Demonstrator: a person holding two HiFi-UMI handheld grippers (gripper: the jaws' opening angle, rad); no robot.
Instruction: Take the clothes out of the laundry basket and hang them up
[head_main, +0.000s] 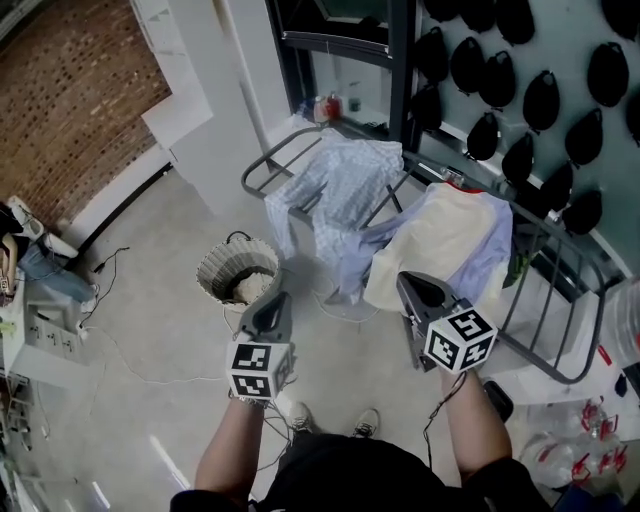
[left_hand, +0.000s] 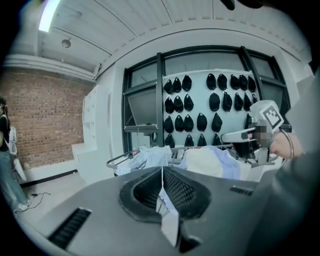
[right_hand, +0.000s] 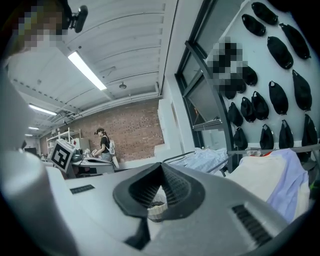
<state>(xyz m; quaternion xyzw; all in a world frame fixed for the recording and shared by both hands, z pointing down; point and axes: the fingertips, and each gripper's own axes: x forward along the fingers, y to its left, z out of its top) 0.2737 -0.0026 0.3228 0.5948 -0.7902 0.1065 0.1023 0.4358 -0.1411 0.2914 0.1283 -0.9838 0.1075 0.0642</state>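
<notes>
A woven laundry basket (head_main: 240, 272) stands on the floor with a pale garment in it. Behind it a grey drying rack (head_main: 262, 165) carries a light blue shirt (head_main: 335, 190) and a cream garment (head_main: 440, 240) over a lavender one. My left gripper (head_main: 281, 298) is shut and empty, hovering just right of the basket. My right gripper (head_main: 404, 280) is shut and empty too, in front of the cream garment. In the left gripper view the jaws (left_hand: 162, 171) meet, with the rack's clothes (left_hand: 150, 157) beyond. In the right gripper view the basket (right_hand: 156, 210) shows below the closed jaws (right_hand: 161, 167).
A wall of black caps (head_main: 530, 100) rises behind the rack. A cluttered bench (head_main: 35, 320) and floor cables (head_main: 130, 375) lie at the left. Plastic bottles (head_main: 585, 455) sit at the bottom right. A person (right_hand: 104, 145) stands at a far bench, another (left_hand: 7, 160) by the brick wall.
</notes>
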